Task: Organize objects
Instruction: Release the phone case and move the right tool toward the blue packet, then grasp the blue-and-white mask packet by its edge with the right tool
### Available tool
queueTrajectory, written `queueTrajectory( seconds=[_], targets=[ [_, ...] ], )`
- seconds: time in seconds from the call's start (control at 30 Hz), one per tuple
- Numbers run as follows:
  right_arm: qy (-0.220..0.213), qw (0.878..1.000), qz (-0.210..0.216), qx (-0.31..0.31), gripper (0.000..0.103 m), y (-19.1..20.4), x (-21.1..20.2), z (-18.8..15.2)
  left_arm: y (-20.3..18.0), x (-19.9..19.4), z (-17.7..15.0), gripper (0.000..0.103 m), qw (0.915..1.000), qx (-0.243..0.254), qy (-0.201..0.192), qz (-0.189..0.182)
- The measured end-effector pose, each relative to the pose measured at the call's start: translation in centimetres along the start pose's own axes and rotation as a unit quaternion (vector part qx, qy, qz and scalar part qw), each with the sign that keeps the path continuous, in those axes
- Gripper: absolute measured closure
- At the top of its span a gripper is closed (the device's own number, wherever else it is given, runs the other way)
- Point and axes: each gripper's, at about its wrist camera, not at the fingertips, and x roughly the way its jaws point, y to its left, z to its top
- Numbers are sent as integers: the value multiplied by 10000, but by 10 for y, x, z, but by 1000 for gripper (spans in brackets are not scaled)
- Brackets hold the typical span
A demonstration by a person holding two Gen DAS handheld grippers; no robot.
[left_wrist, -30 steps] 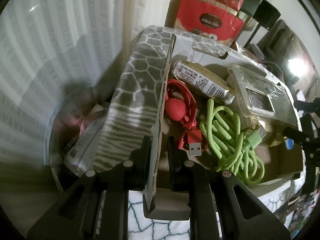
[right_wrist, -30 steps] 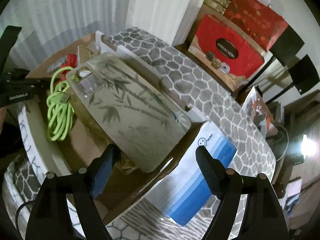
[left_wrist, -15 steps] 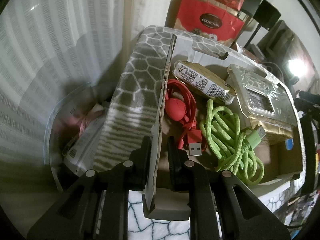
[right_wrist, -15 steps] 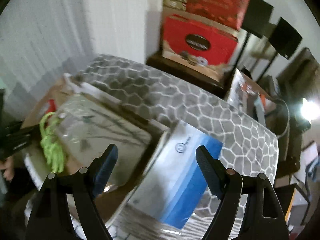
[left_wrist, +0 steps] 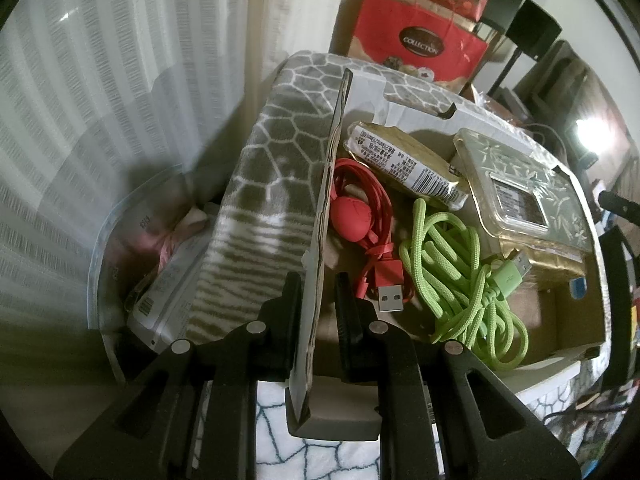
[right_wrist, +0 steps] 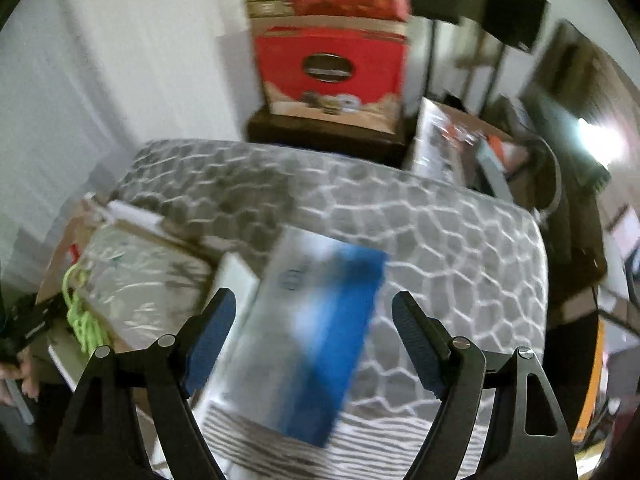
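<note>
My left gripper (left_wrist: 318,312) is shut on the upright side flap (left_wrist: 326,216) of an open cardboard box (left_wrist: 568,320). Inside the box lie a red USB cable (left_wrist: 362,216), a coiled green cable (left_wrist: 460,276), a gold labelled packet (left_wrist: 404,158) and a clear bamboo-print pack (left_wrist: 524,188). In the right wrist view my right gripper (right_wrist: 314,326) stands open above a blue and white package (right_wrist: 316,332) that lies on the grey patterned blanket (right_wrist: 440,232), just right of the cardboard box (right_wrist: 72,236). That view is blurred.
A clear plastic bin (left_wrist: 120,248) holding packets sits left of the blanket-covered surface by a white curtain (left_wrist: 100,80). Red gift boxes (left_wrist: 416,40) are stacked behind. A hand (right_wrist: 16,364) shows at the left edge of the right wrist view. Dark furniture (right_wrist: 568,240) crowds the right.
My right gripper has swung right and rolled, from over the bamboo-print pack to over the blue and white package. The left gripper and the flap have stayed put.
</note>
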Motion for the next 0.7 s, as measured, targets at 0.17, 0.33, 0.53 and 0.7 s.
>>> queueTrajectory(
  seconds=[0.17,0.33,0.53,0.7],
  targets=[
    [221,9985,-45,502,22,-32,13,-10,1,0,0,89,10000,3,3,0],
    [373,9960,112,799,22,-51,30,-21,1,0,0,89,10000,-2,5,-1],
    [510,9923,416,1049,29,-64,42,-31,1,0,0,89,10000,4,3,7],
    [549,9895,629,1184,43,-66,46,-36,2,0,-1,89,10000,11,12,12]
  ],
)
